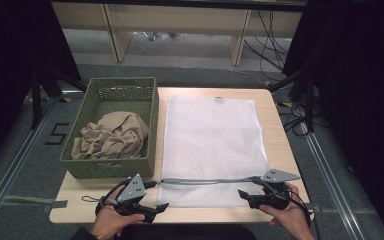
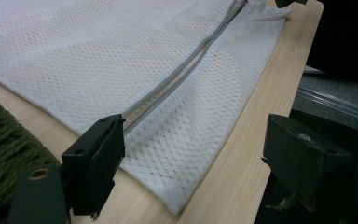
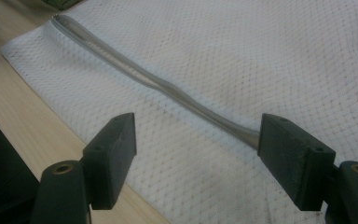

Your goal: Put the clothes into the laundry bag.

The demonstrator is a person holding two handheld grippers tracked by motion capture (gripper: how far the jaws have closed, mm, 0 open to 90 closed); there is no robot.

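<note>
Lying flat at centre frame in the high view, the white mesh bag (image 1: 212, 145) has its grey zipper (image 1: 207, 181) running along the near edge; its far end hides behind the right gripper (image 1: 245, 196). Both the left gripper (image 1: 161, 207) and right hover spread wide, holding nothing, at the bag's lower corners. Beige cloth (image 1: 112, 135) sits crumpled in the green basket (image 1: 152, 107), its shape unreadable.

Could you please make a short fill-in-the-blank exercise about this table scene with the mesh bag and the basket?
1. The beige cloth lies inside the green ____.
2. The grey zipper runs along the white mesh bag's edge nearest the ____.
3. The jaws of the left gripper and the right gripper are both ____.

Missing words: basket; person; open
</note>
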